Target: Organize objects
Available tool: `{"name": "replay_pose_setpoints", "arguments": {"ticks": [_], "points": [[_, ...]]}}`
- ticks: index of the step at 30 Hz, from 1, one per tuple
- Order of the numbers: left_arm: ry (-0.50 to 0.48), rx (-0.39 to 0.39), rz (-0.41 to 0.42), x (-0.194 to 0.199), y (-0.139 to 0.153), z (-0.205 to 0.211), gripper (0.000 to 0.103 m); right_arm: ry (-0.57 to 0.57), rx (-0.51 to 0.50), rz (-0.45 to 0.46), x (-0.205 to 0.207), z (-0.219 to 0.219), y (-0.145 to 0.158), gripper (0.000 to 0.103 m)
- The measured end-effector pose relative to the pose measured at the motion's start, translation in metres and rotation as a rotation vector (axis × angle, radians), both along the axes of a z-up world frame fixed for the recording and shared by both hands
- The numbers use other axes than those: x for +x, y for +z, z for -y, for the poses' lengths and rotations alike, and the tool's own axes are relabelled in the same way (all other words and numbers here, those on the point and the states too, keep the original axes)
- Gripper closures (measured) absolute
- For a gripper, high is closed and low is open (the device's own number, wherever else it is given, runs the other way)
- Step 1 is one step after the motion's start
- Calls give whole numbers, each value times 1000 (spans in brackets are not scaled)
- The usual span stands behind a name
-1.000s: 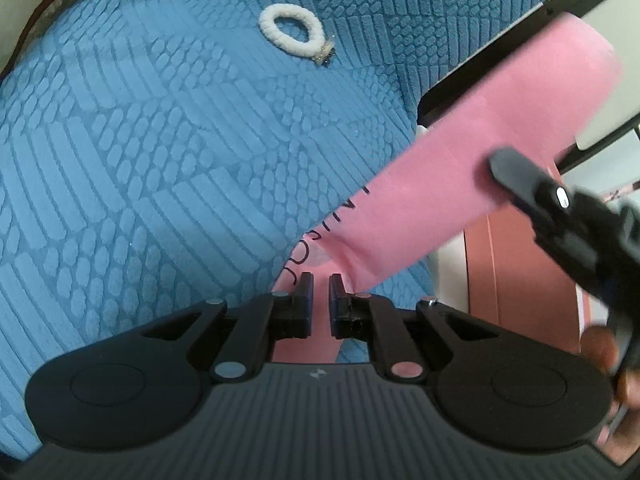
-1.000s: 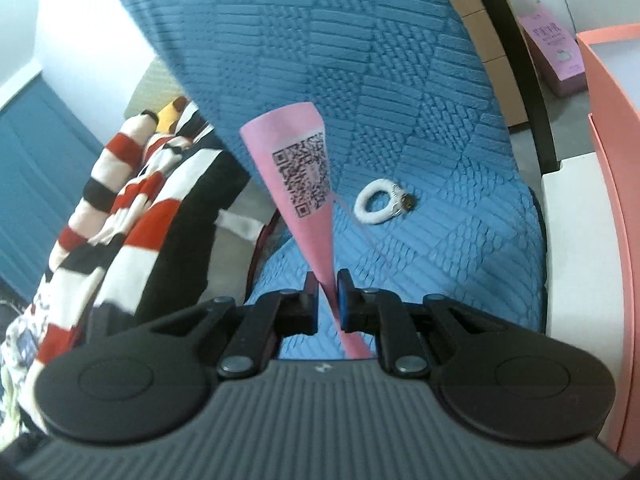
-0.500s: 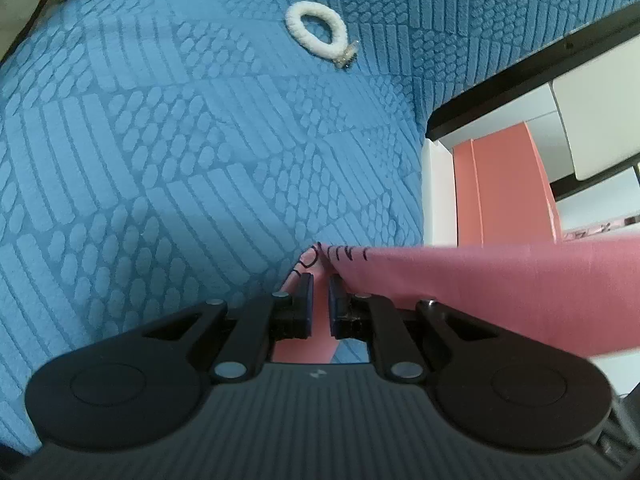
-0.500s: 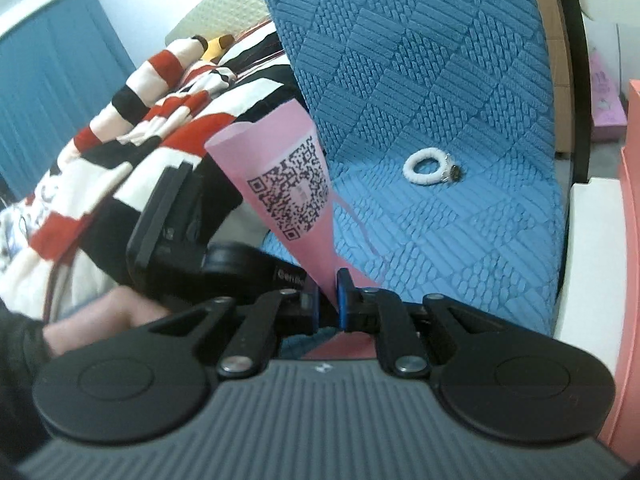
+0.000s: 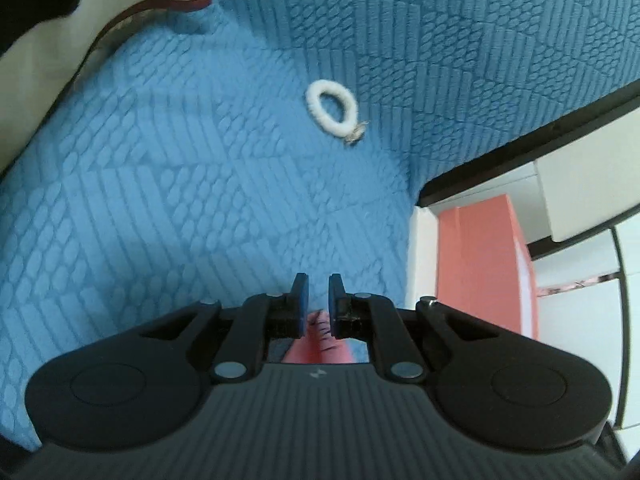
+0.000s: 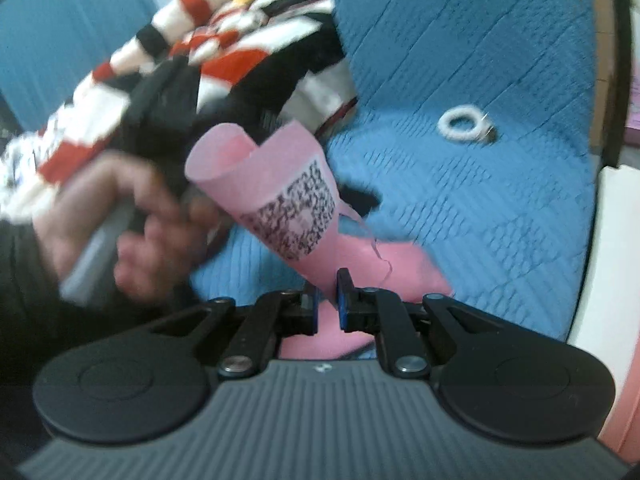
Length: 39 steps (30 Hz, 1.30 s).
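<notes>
Pink bag (image 6: 280,200) in right hand-held gripper (image 6: 327,286)

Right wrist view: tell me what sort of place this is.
Probably a bedroom or living space at home. A blue quilted cover drapes a seat or bed, a striped red, white and black blanket lies heaped beside it, and a white hair tie rests on the cover.

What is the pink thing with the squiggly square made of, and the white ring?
The pink sheet looks like thin matte paper: it curls and carries a printed code. The white ring looks like soft fuzzy fabric, probably a hair tie, with a small metallic charm.
</notes>
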<state>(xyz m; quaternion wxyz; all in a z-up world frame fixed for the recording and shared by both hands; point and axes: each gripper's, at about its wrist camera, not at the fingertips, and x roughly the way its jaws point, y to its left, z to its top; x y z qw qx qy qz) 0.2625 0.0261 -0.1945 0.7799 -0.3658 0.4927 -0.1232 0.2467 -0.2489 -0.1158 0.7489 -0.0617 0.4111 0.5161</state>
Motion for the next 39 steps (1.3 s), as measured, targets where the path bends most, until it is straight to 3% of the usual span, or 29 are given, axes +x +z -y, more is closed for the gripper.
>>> {"name": "replay_pose_setpoints", "arguments": {"ticks": [4, 12, 18, 22, 28, 39], "points": [[-103, -39, -14, 4, -5, 15, 92, 36, -70, -13, -6, -8, -13, 91], [-249, 82, -23, 3, -14, 48, 98, 36, -105, -60, -4, -6, -24, 90], [-245, 92, -24, 0, -15, 46, 99, 46, -80, -99, -5, 9, -17, 81], [-247, 94, -21, 0, -14, 45, 99, 42, -74, -111, -7, 25, -11, 81], [-247, 103, -14, -3, -11, 45, 99, -101, -33, -98, 8, 48, -4, 81], [-252, 122, -2, -4, -9, 48, 99, -173, -39, -95, 41, 16, -16, 81]]}}
